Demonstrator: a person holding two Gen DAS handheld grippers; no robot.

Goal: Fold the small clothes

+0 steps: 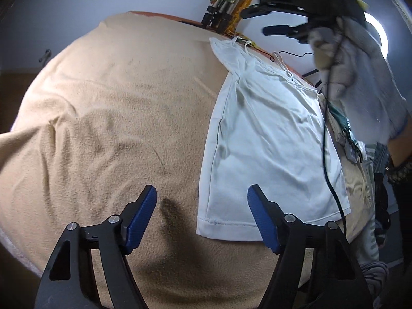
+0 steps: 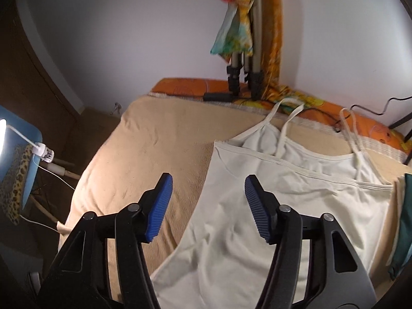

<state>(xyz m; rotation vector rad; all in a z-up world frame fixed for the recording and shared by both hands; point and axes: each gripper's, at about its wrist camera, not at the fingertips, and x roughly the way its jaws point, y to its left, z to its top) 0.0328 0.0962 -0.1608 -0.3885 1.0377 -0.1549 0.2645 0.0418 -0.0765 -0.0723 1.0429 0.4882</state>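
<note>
Both grippers' jaws apart; only left wrist view shows white camisole (image 1: pixel 267 139) hem

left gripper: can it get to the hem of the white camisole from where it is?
Probably yes. The left gripper hangs open just short of the white camisole, whose hem lies flat on the beige blanket between its fingertips. Nothing covers that edge; the black cable crosses farther right.
</note>
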